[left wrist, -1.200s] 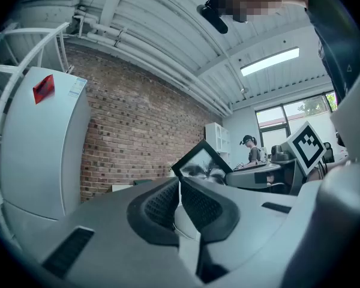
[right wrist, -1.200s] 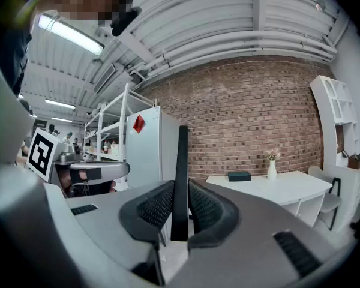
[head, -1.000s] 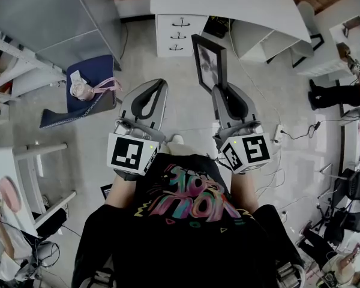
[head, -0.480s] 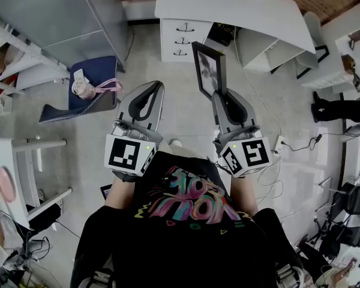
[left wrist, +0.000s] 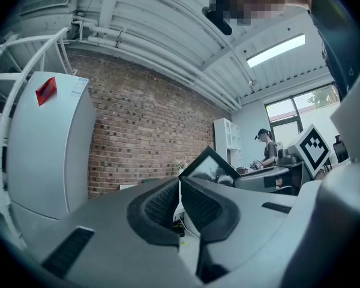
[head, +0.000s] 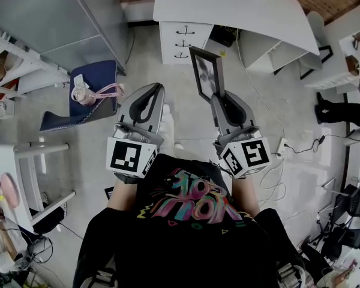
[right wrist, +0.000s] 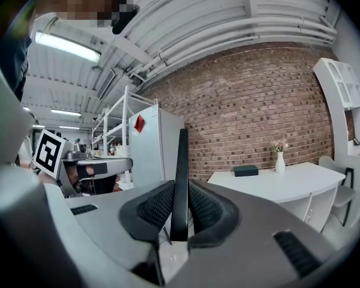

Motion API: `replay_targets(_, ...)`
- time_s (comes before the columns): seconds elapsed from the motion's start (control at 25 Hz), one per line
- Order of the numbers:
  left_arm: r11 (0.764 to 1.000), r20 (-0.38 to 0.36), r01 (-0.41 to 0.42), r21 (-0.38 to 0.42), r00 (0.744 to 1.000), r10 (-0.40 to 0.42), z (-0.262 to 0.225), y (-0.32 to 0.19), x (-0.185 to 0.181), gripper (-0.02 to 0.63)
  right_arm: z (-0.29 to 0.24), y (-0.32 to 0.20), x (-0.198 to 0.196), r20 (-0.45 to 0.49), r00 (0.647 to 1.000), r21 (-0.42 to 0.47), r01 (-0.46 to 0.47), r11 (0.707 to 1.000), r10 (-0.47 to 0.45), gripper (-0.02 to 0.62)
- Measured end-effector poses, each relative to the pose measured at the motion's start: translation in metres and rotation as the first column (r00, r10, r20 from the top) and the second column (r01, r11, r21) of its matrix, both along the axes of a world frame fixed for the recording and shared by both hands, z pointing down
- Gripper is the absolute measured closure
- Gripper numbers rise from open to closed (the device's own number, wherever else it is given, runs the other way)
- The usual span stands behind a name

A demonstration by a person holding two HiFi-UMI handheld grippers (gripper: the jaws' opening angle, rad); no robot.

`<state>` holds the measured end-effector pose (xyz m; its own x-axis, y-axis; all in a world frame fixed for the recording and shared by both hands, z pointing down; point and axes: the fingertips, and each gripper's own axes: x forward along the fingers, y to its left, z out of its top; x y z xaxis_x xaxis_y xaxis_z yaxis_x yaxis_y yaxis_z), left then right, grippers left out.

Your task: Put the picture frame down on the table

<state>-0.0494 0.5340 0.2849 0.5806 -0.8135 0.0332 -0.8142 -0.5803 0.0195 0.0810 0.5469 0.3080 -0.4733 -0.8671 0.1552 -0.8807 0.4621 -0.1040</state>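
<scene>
Picture frame (head: 207, 74) is hanging upright in the air over the floor, on the near side of the white table (head: 228, 5), not sitting on it yet. We're pinching its lower edge with the right gripper (head: 219, 99); in the right gripper view both pads are pressing on the frame's thin black edge. We're carrying the left gripper (head: 158, 89) alongside on the left, jaws pressed together on nothing.

Containers: a white vase (right wrist: 280, 162) is standing on the table top and holding a few flowers, with a dark box (right wrist: 246, 170) lying to its left. The drawer unit (head: 183, 38) under the table is sitting with all three drawers closed, contents hidden.
</scene>
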Motion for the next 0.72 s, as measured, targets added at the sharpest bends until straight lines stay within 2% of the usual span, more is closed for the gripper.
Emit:
replay_targets(0.2, 1.0, 0.002, -0.013, -0.002, 1.0, 0.013, 0.007, -0.066, 0.001, 0.575, 0.009, -0.064, 0.003, -0.001, 1.0, -0.018, -0.026, 0.999, 0.026, 0.508)
replay_targets(0.72, 0.999, 0.015, -0.045, 0.003, 0.999, 0.045, -0.004, -0.277, -0.013, 0.575, 0.003, -0.268, -0.006, -0.009, 0.998, -0.038, -0.067, 0.997, 0.067, 0.508)
